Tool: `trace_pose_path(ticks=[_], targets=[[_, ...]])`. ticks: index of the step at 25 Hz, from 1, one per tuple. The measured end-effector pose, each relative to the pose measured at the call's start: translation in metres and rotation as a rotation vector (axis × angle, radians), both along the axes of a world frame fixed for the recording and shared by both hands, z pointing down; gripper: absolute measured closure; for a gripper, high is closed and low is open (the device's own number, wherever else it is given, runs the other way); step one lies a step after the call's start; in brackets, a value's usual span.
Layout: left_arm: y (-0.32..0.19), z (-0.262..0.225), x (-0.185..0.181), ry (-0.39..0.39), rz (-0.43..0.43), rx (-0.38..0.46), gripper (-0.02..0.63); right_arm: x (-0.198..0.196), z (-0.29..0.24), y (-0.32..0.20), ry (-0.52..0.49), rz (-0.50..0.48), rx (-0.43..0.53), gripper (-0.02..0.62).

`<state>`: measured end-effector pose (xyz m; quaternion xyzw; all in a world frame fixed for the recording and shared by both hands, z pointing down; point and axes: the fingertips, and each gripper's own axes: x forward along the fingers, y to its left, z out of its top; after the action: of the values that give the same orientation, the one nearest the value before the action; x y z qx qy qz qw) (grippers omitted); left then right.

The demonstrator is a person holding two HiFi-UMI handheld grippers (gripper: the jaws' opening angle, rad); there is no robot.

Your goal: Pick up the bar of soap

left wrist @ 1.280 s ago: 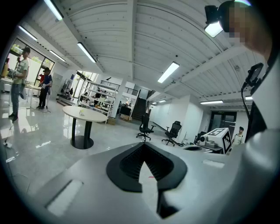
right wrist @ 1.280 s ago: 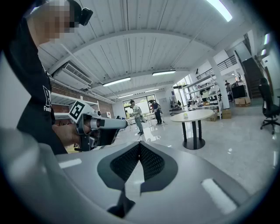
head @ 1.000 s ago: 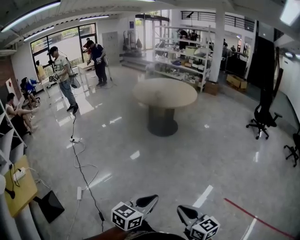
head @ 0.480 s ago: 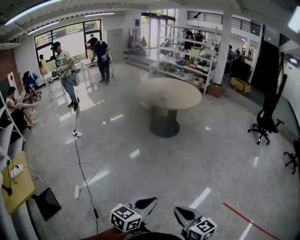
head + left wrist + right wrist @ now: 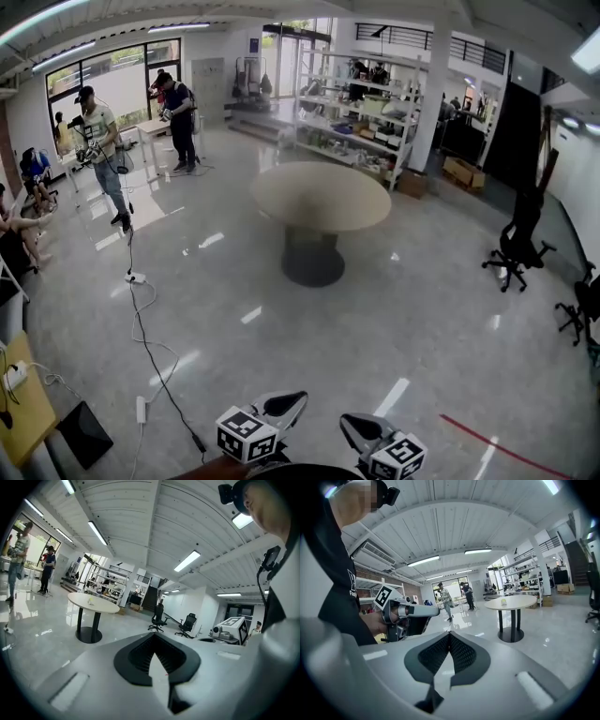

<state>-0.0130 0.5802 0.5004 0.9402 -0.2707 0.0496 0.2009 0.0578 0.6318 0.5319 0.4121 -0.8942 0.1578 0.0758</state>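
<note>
1. The right gripper [image 5: 449, 635] has its jaws pressed together. The ribbed pads meet at the tips and nothing is between them.
2. The left gripper [image 5: 153, 637] is the same, with its jaws closed tip to tip on nothing. The right gripper view shows a hand [image 5: 370, 623] around its handle.
3. In the head view both grippers sit side by side at the near edge, apart from each other, above a glossy grey floor [image 5: 394, 309].
4. A small pale lump, seemingly the bar of soap [image 5: 504, 602], lies on the round table [image 5: 322, 197]. It is too small to make out clearly.
5. The table stands on a dark pedestal, far from both grippers, near the middle of the room.
6. A red line [image 5: 487, 441] crosses the floor at the near right.
7. A black cable [image 5: 150, 347] snakes along the floor at the left, past a yellow tabletop [image 5: 23, 412] at the near left edge.
8. Black office chairs [image 5: 514, 246] stand at the right.
9. A white shelving rack [image 5: 356, 122] loaded with goods rises behind the table.
10. Several people [image 5: 98, 141] stand and sit at the far left by the windows.
</note>
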Motion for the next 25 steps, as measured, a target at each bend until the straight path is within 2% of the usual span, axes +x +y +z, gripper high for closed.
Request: trace_pose_path(ticks=[4, 9, 14, 17, 22, 25], targets=[[-0.057, -0.005, -0.021, 0.014, -0.003, 0.005, 0.599, -0.021, -0.002, -0.057, -0.008, 0.006, -0.010, 0.591], [-0.109, -0.001, -0.064, 0.016, -0.033, -0.042, 0.600, -0.060, -0.015, -0.112, -0.012, -0.014, -0.047, 0.591], [-0.137, 0.003, -0.095, 0.011, -0.058, -0.059, 0.600, -0.082, -0.020, -0.140, 0.013, -0.035, -0.057, 0.591], [-0.146, 0.008, -0.107, 0.034, -0.083, -0.086, 0.600, -0.094, -0.013, -0.151, 0.007, -0.051, -0.079, 0.591], [-0.153, 0.022, -0.112, 0.017, -0.088, -0.110, 0.600, -0.102, -0.007, -0.168, -0.020, -0.074, -0.088, 0.591], [-0.164, 0.014, -0.112, 0.017, -0.102, -0.090, 0.600, -0.104, -0.011, -0.185, -0.047, -0.088, -0.090, 0.591]])
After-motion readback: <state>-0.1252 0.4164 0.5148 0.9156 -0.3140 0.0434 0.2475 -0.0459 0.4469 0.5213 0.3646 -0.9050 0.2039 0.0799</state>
